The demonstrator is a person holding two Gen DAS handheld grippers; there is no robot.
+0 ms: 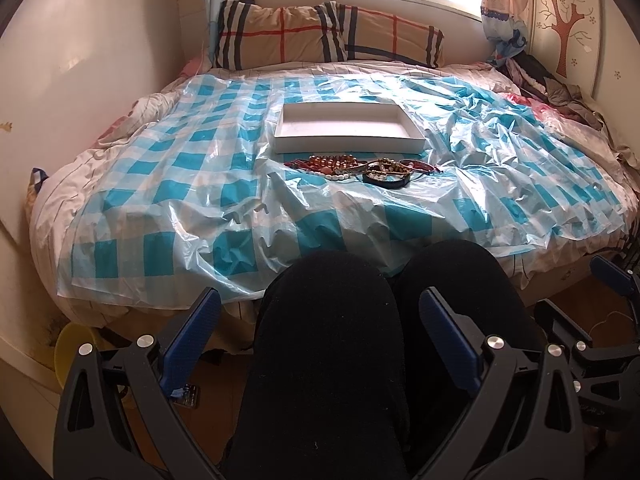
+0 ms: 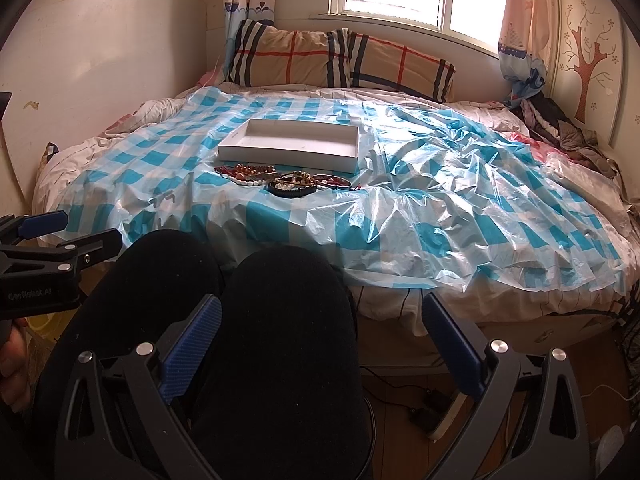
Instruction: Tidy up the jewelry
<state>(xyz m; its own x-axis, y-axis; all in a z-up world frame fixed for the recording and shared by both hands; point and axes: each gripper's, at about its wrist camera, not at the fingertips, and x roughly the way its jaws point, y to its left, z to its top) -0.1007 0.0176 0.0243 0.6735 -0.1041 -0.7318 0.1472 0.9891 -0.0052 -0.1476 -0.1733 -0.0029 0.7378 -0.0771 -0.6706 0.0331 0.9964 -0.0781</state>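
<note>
A heap of jewelry (image 1: 360,168) (image 2: 280,178), with brown beads, white beads, red cords and a dark bangle, lies on the bed's blue-checked plastic sheet (image 1: 200,184). Just behind it sits a shallow white tray (image 1: 348,128) (image 2: 288,142) with nothing in it. My left gripper (image 1: 320,312) hangs open over the person's black-clad knees (image 1: 332,340), well short of the bed. My right gripper (image 2: 322,320) is likewise open and holds nothing, above the right knee. Each gripper shows at the edge of the other's view.
Two plaid pillows (image 1: 328,36) lean under the window at the head of the bed. Crumpled clothes (image 1: 560,88) pile at the bed's far right. A wall panel (image 1: 80,80) runs along the left. A yellow object (image 1: 68,352) and cables (image 2: 420,408) lie on the wooden floor.
</note>
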